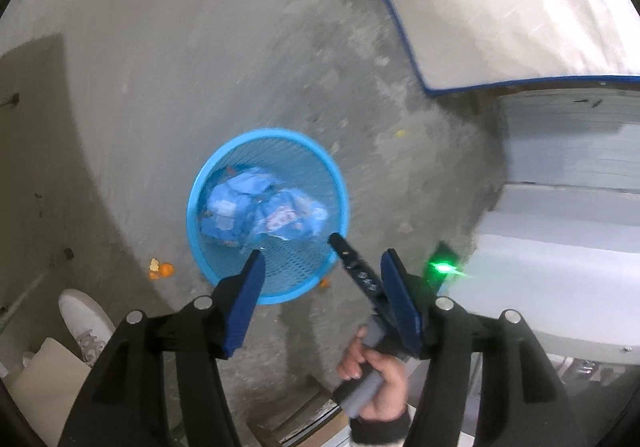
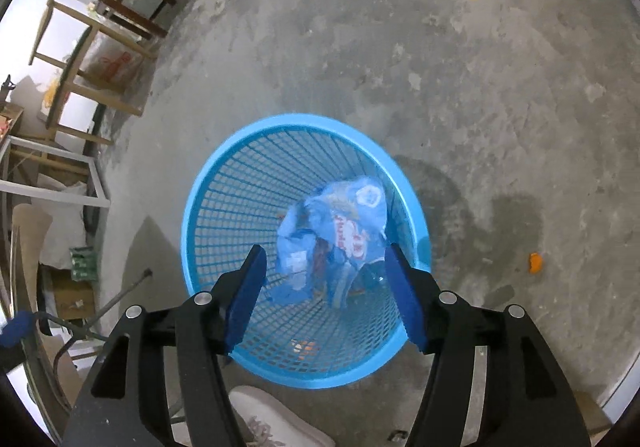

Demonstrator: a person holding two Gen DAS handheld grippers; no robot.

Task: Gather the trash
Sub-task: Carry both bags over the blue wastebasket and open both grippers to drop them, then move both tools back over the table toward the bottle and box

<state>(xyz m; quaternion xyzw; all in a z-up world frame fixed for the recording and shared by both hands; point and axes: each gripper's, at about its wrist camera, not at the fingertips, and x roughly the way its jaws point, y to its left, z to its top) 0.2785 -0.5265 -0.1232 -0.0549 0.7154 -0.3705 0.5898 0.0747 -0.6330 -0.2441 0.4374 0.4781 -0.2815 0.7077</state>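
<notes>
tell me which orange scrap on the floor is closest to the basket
The small orange bit tucked against the basket base. The orange peel pile lies clear of it, near the white shoe.

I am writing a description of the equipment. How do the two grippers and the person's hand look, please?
Both the left gripper and the right gripper have glossy black angular arms with round silver pivot bolts and flat dark blue ribbed fingers. The hand wears a dark knitted cuff and grasps a grey handle.

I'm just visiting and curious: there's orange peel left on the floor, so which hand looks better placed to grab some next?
Probably left: its open gripper sees orange peel close beside the basket; the right gripper hangs over the basket.
</notes>
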